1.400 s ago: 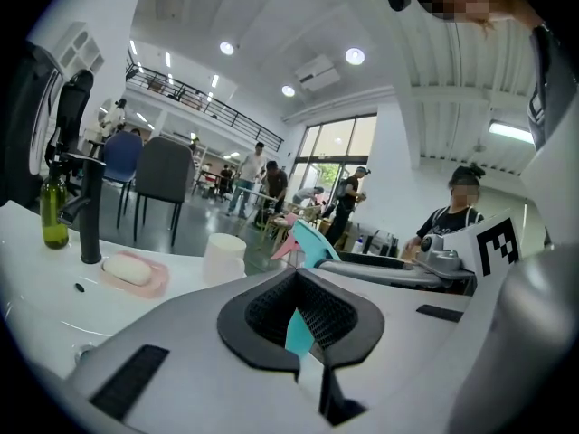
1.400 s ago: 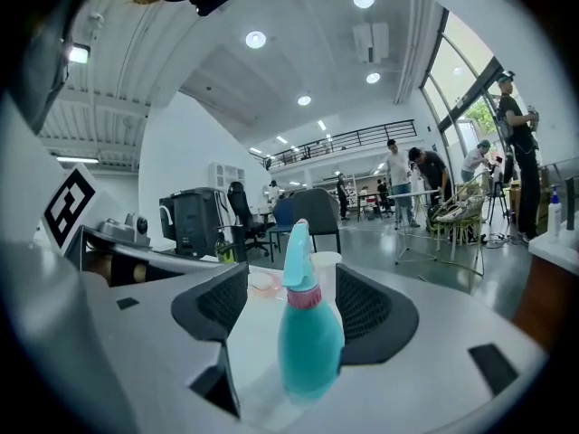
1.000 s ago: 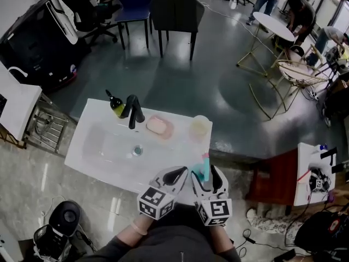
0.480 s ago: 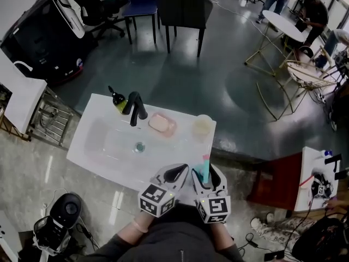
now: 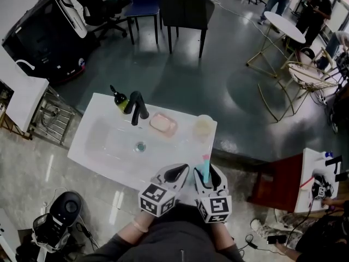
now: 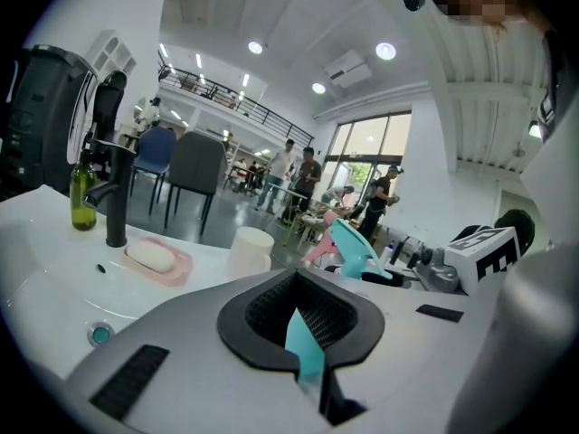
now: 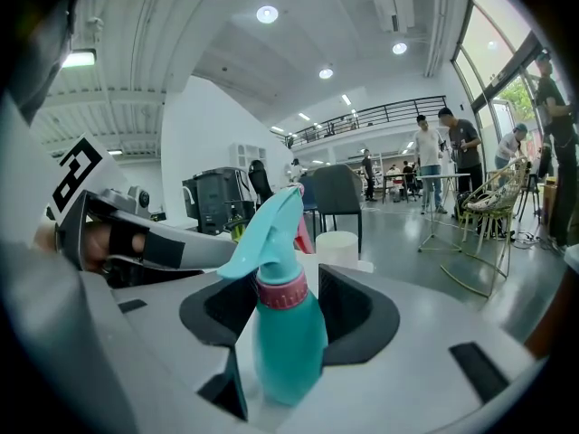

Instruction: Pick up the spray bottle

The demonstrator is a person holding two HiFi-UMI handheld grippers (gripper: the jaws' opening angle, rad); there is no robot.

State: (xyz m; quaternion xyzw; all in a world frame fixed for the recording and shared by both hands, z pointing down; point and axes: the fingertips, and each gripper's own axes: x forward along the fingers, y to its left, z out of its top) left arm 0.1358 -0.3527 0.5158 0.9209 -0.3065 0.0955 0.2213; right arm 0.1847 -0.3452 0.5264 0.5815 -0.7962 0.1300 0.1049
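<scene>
A teal spray bottle [image 5: 205,165] with a pink collar stands upright at the white counter's near edge, on the right. My right gripper [image 5: 208,173] is around its body [image 7: 288,333]. The jaws are closing: one pad is against the bottle's side and a thin gap shows at the other. The bottle's trigger head [image 6: 355,250] also shows in the left gripper view. My left gripper [image 5: 178,173] hovers just left of the bottle, shut with nothing between its fingers [image 6: 271,310].
On the counter stand a black faucet [image 5: 136,108], a green bottle with a black pump [image 5: 119,99], a pink soap dish [image 5: 162,124] and a white cup [image 5: 203,127]. The sink basin [image 5: 112,141] lies to the left. Chairs and a round table stand on the floor beyond.
The right jaws stand slightly closer around the bottle than a second ago. Both grippers stay in place, and the head view has shifted a little.
</scene>
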